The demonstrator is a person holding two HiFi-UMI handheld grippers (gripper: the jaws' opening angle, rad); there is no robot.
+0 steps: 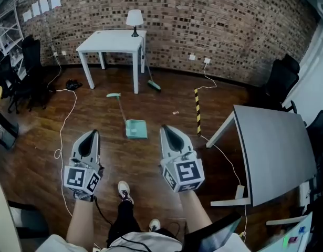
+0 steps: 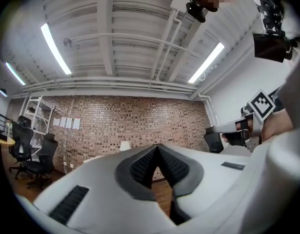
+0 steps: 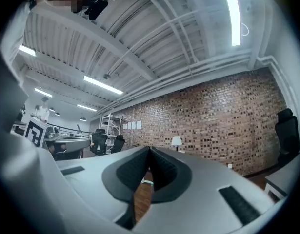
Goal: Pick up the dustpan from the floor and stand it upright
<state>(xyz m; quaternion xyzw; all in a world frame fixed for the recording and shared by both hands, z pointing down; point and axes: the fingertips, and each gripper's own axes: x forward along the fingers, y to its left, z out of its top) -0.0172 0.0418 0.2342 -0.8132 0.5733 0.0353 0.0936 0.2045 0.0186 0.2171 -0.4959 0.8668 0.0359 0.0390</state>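
Grippers are held side by side over the wooden floor [image 1: 35,156] and point away from the person. The left gripper [image 1: 91,134] and the right gripper [image 1: 167,128] each have their jaws pressed together with nothing between them. Just beyond the 2 tips, and between them in the head view, the dustpan [image 1: 136,128] lies flat on the floor, touched by neither tool. Its green pan is the near end and sits closer to the right gripper than to the left. Its long axis runs away from the person: the thin handle [image 1: 121,109] leads from the pan to the far left and ends in a green grip [image 1: 113,95]. The handle's far end therefore lies more in line with the left gripper, but well beyond it. By this layout, the right gripper has the shorter reach to the pan. Both jaws must be spread before either can take hold. Farther off, a broom [image 1: 153,84] leans beside the white table [image 1: 111,41], well apart from the dustpan and outside the reach line.
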